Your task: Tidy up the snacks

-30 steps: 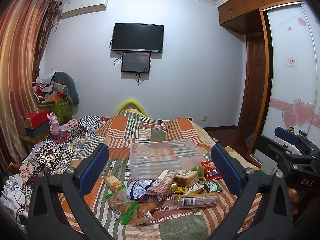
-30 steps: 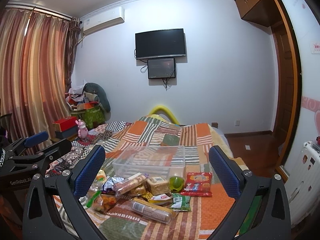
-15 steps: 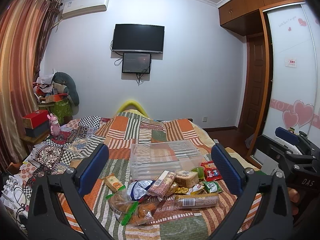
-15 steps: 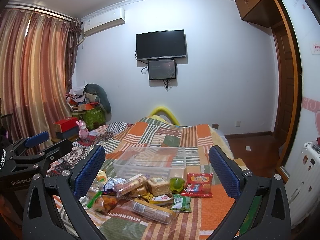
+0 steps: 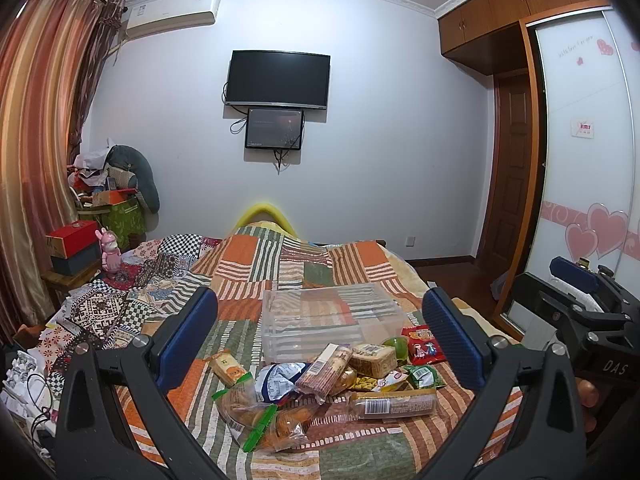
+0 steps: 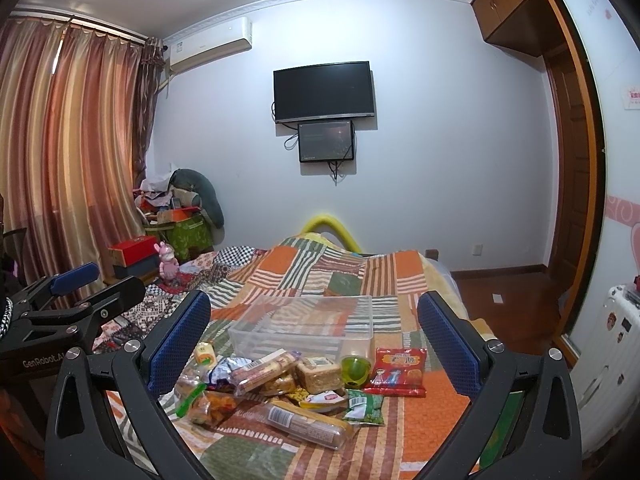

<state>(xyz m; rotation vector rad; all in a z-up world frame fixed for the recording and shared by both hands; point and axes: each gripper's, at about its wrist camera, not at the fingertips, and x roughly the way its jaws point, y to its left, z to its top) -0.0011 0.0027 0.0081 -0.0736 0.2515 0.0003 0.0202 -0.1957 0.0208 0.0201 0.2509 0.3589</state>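
Observation:
A pile of snack packets (image 5: 320,384) lies on the patchwork bed, in front of an empty clear plastic bin (image 5: 328,322). The pile holds a long biscuit roll (image 5: 394,404), a bag of buns (image 5: 260,420), a red packet (image 5: 424,346) and a green cup (image 5: 396,346). The same pile (image 6: 280,384) and bin (image 6: 308,326) show in the right wrist view, with the red packet (image 6: 400,372) at its right. My left gripper (image 5: 320,340) is open and empty, held above and short of the pile. My right gripper (image 6: 314,344) is open and empty, likewise short of it.
The bed's quilt (image 5: 304,264) runs to the far wall under a TV (image 5: 278,80). A cluttered side table with boxes (image 5: 74,244) stands left by the curtains. A wardrobe (image 5: 580,184) and wooden floor lie right. The other gripper shows at each view's edge (image 5: 580,308) (image 6: 68,312).
Both views have shifted very slightly; the grippers stay open and nothing on the bed has moved.

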